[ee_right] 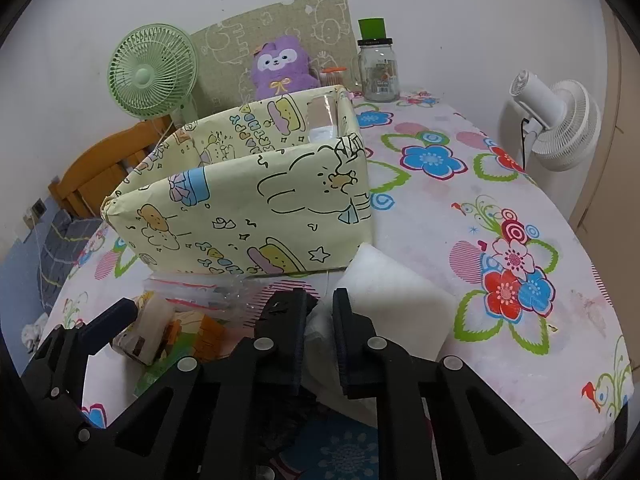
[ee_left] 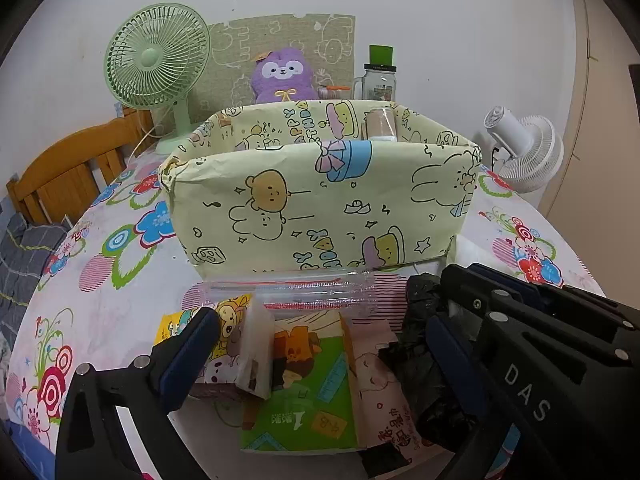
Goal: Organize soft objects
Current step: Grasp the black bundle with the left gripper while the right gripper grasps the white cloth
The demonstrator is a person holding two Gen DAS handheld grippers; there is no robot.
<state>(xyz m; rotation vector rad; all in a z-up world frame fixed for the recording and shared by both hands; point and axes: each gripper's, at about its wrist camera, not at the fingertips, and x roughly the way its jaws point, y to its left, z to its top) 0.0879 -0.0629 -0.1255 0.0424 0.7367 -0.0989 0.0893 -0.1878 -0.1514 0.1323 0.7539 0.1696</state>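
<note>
Covering the table, a floral cloth [ee_right: 460,216], paper-wrapped box [ee_right: 256,204] at centre, green fan [ee_left: 156,60] far left, left gripper [ee_left: 316,356] spread over tissue packs [ee_left: 304,392], right gripper [ee_right: 320,340] narrowly parted beside white foam [ee_right: 392,296].

A green table fan [ee_left: 157,60] stands at the far left of the table, on the flowered tablecloth [ee_right: 460,216]. Beside it a purple plush toy [ee_left: 280,78] leans on a pale green board with cartoon drawings [ee_left: 248,44], which stands against the white wall. To the right of the toy is a glass jar [ee_right: 378,74] with a green cap (its label is too small to read). A white fan [ee_right: 560,120] stands at the table's right edge. A wooden chair back [ee_left: 68,168] shows behind the left edge.
</note>
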